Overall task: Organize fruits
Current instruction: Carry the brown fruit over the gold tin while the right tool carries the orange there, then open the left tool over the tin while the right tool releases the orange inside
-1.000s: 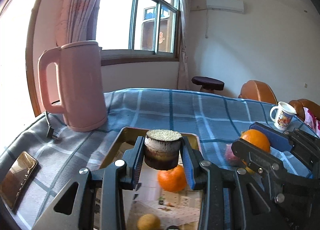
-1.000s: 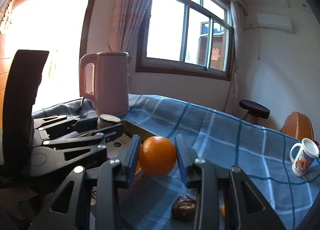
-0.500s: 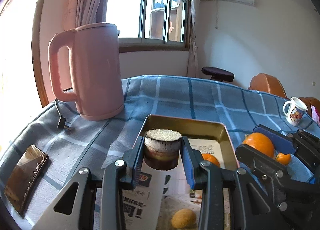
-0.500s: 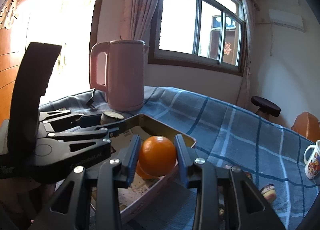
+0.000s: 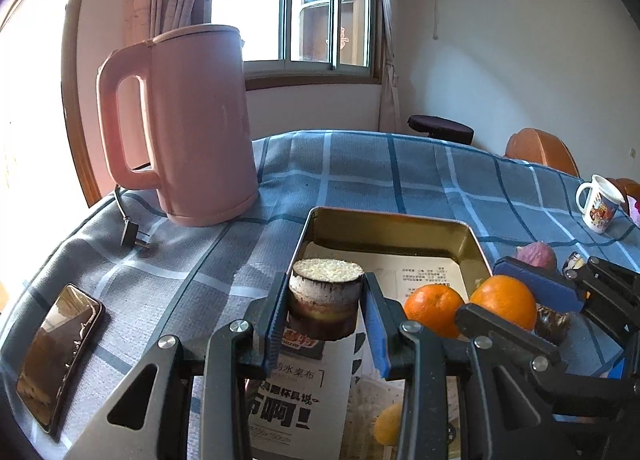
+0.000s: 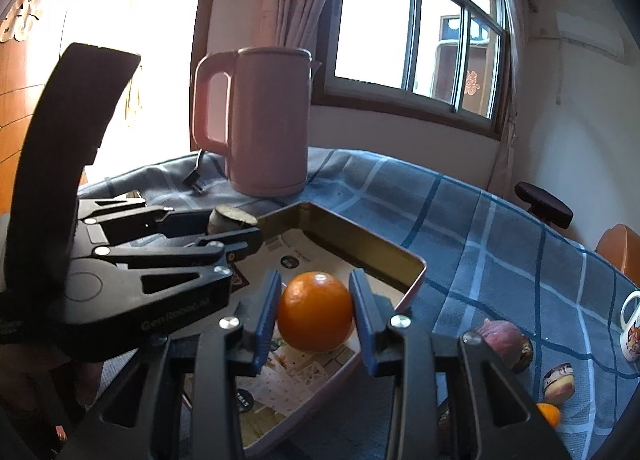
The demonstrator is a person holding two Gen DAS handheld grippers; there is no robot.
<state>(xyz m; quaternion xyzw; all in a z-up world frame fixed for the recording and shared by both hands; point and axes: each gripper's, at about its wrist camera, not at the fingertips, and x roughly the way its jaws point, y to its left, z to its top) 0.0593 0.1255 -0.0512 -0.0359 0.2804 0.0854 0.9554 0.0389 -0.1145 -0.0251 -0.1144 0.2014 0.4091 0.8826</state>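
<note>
My left gripper [image 5: 325, 306] is shut on a round brown cake topped with white crumbs [image 5: 325, 302], held over the gold tin tray [image 5: 392, 226]. My right gripper [image 6: 315, 312] is shut on an orange [image 6: 315, 311] above the tray [image 6: 362, 242]; it also shows in the left wrist view [image 5: 505, 300]. The tray, lined with printed paper, holds another orange [image 5: 434, 308] and a small yellow fruit [image 5: 386, 426]. A purple fruit [image 6: 503, 336], a small cake [image 6: 559, 378] and a small orange [image 6: 547, 414] lie on the cloth to the right.
A tall pink kettle [image 5: 188, 124] with its plug [image 5: 132, 234] stands behind the tray at the left. A phone [image 5: 60, 356] lies at the near left. A white mug [image 5: 600, 202] stands at the far right. The blue checked cloth [image 5: 380, 176] covers the table.
Both grippers have moved forward and lower over the tray, each still holding its item. The kettle and tray look closer.
</note>
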